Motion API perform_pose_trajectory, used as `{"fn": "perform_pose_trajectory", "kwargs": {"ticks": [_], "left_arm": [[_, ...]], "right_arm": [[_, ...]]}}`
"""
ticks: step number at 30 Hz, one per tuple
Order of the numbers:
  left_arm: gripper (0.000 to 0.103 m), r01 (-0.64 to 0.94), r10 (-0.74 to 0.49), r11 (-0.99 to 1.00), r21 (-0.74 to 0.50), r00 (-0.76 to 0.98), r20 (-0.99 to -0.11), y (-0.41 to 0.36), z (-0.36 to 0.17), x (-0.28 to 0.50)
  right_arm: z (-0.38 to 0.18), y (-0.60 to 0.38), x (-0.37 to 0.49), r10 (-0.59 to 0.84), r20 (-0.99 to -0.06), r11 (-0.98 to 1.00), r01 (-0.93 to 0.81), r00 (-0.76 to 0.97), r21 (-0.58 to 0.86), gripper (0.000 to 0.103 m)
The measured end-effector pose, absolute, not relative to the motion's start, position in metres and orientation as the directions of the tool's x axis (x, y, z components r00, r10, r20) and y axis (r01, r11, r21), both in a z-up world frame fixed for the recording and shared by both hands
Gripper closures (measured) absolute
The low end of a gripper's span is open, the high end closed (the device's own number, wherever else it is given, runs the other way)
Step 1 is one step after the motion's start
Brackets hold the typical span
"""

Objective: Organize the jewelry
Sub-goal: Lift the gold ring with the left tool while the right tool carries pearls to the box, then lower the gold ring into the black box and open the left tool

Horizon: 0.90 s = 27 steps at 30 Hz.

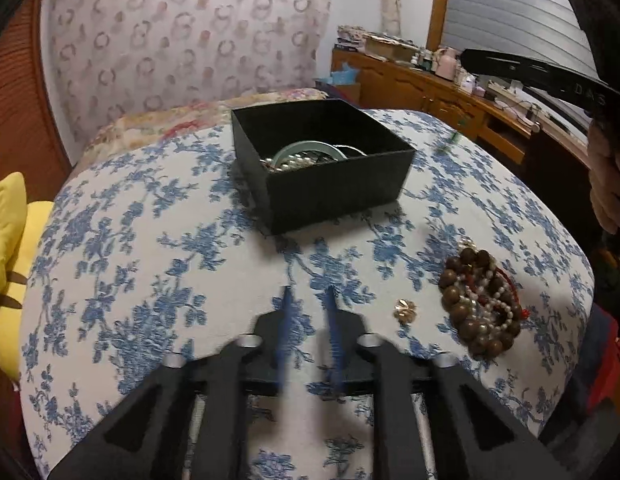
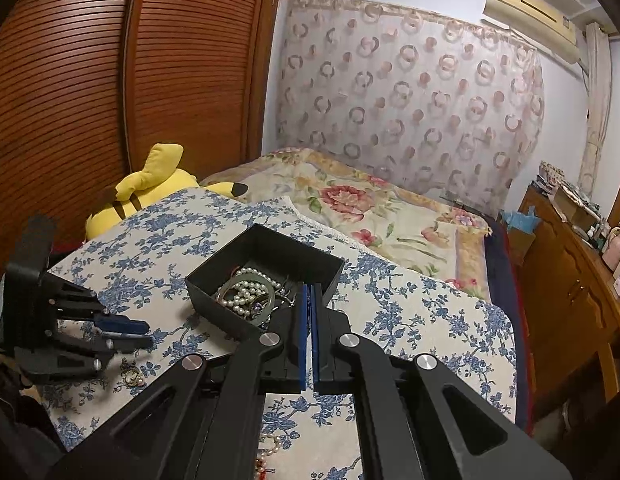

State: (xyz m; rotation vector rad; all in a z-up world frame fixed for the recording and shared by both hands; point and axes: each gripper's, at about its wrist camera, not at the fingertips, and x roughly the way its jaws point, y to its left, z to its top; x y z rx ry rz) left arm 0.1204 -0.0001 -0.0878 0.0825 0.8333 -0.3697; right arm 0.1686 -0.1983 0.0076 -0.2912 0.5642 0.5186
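Jewelry lies in two places on the blue-floral cloth (image 1: 157, 216). One black box (image 1: 326, 164) near the cloth's middle already holds a pearl strand (image 2: 245, 290) and a metal bangle (image 1: 310, 150). Outside it remain one tangled heap (image 1: 480, 304) of brown wooden beads, small pearls and red cord near the right edge, and one gold flower-shaped piece (image 1: 406, 311) just beside the heap. Judged progress: partly done, at least two items left to transfer. The left gripper (image 1: 307, 292) hovers low over the cloth, fingers slightly parted, empty. The right gripper (image 2: 310, 292) hangs above the box's near rim, fingers almost together, nothing between them.
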Motion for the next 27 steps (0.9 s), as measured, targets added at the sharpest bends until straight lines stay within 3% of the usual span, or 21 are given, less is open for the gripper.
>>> {"fn": "perform_pose_trajectory", "kwargs": {"ticks": [2, 10, 12, 27], "left_arm": [[0.07, 0.375, -0.3, 0.924, -0.067, 0.606, -0.737, -0.007, -0.088, 0.115], [0.069, 0.398, -0.266, 0.917, -0.018, 0.579, -0.771, -0.015, -0.103, 0.093], [0.086, 0.397, -0.266, 0.918, -0.019, 0.579, -0.771, -0.013, -0.103, 0.093], [0.086, 0.334, -0.3, 0.939, -0.078, 0.69, -0.659, -0.008, -0.042, 0.151]], "right_arm": [[0.008, -0.197, 0.168, 0.387, -0.576, 0.831, -0.543, 0.721, -0.122, 0.101], [0.007, -0.195, 0.166, 0.388, -0.579, 0.828, -0.548, 0.717, -0.124, 0.101], [0.006, -0.194, 0.166, 0.389, -0.58, 0.828, -0.548, 0.716, -0.122, 0.101], [0.015, -0.167, 0.195, 0.428, -0.566, 0.821, -0.565, 0.705, -0.084, 0.101]]}}
